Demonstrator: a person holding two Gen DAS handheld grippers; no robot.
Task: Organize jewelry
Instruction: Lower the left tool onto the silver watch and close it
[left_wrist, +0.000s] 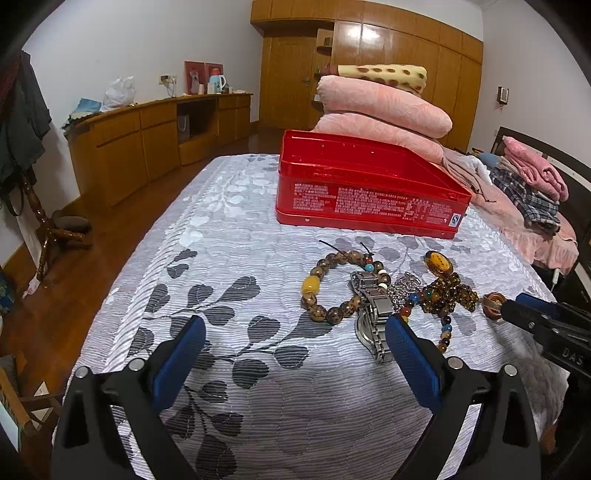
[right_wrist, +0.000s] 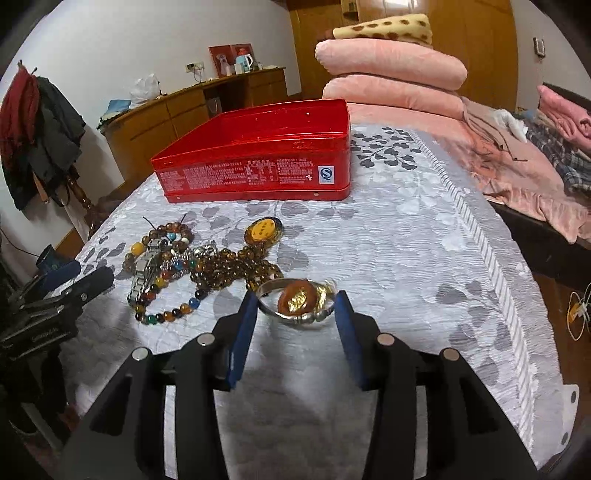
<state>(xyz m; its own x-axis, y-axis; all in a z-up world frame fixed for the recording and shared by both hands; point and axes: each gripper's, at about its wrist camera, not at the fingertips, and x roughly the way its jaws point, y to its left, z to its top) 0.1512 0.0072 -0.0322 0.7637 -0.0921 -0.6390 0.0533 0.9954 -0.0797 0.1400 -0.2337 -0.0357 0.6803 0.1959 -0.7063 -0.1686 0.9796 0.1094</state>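
Note:
An open red tin box (left_wrist: 369, 192) stands on the grey leaf-patterned bedspread; it also shows in the right wrist view (right_wrist: 255, 173). In front of it lies a heap of jewelry: a brown bead bracelet (left_wrist: 325, 291), a steel watch (left_wrist: 373, 314), a dark bead necklace with an amber pendant (left_wrist: 439, 264), a multicolour bead bracelet (right_wrist: 166, 310). My left gripper (left_wrist: 295, 332) is open, just short of the watch. My right gripper (right_wrist: 297, 306) is open, its pads either side of a silver bangle (right_wrist: 295, 314) with an orange ring (right_wrist: 297, 299) lying on it.
Folded pink blankets (left_wrist: 384, 110) are stacked behind the tin. Clothes (left_wrist: 532, 184) lie on a second bed at the right. A wooden cabinet (left_wrist: 147, 140) lines the left wall. The bedspread's right edge (right_wrist: 517, 295) drops to the floor.

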